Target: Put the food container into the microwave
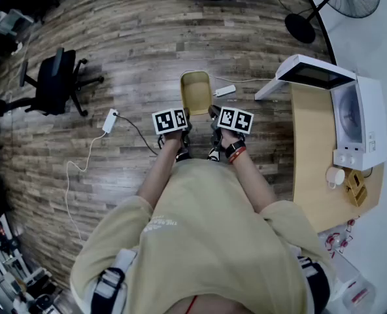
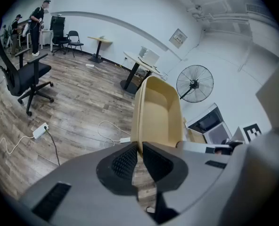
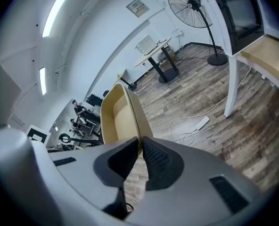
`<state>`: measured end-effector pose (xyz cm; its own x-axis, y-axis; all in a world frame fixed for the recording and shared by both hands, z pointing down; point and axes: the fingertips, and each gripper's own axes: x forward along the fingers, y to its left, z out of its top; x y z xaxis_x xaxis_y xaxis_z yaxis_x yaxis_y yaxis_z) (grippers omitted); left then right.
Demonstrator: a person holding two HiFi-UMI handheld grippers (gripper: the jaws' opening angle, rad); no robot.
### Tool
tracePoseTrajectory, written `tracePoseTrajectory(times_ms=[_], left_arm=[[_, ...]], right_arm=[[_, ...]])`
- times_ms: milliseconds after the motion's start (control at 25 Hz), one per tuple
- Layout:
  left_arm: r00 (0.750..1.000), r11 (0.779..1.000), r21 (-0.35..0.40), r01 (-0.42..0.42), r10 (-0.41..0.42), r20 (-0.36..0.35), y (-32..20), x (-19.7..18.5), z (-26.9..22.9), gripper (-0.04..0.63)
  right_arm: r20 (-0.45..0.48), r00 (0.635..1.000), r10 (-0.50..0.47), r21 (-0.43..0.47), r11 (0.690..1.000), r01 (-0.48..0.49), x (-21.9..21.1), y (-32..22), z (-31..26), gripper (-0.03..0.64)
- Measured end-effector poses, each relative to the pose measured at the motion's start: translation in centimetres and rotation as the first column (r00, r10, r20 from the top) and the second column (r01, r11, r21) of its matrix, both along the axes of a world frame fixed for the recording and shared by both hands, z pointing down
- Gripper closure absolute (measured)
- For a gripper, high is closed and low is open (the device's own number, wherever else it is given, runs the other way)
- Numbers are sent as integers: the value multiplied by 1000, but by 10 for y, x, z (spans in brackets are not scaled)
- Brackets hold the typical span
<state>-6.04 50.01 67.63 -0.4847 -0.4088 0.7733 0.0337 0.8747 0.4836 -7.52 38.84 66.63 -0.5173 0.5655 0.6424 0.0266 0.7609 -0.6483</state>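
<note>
food container — fingers of left gripper and right gripper tight on opposite walls, near end behind marker cubes

Wooden table: microwave at far end along right edge, its door swung open over far-left corner. White cup just on near side of microwave; small wooden box beside cup, at right edge.

Wood-plank floor: black office chair, white power strip with cable, second strip near table's far-left corner, fan base.
</note>
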Motion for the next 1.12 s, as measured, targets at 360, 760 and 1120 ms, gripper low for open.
tracePoseTrajectory(times_ms=[360, 760, 1120], left_arm=[[999, 998, 39, -49, 48, 21, -56, 4, -11, 545], [980, 979, 39, -200, 199, 25, -151, 18, -16, 545], [925, 924, 10, -381, 381, 8, -229, 19, -18, 545]], right_arm=[[5, 996, 85, -28, 996, -85, 13, -58, -4, 568], [46, 978, 205, 11, 979, -206, 38, -152, -9, 568], [-15, 918, 395, -6, 919, -395, 63, -225, 3, 568]])
